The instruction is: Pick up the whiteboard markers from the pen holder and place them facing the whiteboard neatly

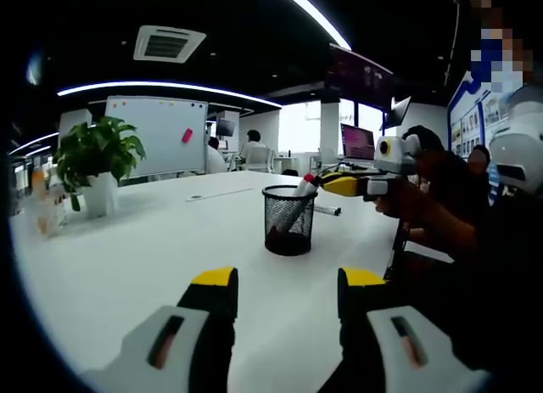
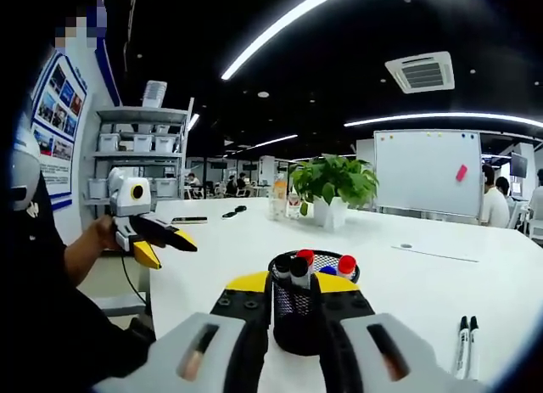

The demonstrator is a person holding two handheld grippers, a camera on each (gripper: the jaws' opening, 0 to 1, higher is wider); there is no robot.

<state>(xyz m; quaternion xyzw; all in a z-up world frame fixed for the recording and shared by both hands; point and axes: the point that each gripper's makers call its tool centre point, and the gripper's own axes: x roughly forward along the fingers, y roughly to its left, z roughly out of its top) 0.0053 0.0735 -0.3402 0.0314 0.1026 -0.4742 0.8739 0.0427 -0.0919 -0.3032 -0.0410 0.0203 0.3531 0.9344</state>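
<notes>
On the white table (image 1: 127, 266) stood the black mesh pen holder (image 1: 288, 221), with several whiteboard markers (image 2: 301, 266) inside. The right gripper (image 2: 293, 284) had its jaws closed around one red-capped marker (image 1: 304, 188) at the holder's rim. The left gripper (image 1: 287, 284) hovered near, jaws wide open and holding nothing. Two markers (image 2: 465, 342) lay on the table already, side by side. Behind stood the whiteboard (image 1: 156, 133) and a potted plant (image 1: 95, 160).
</notes>
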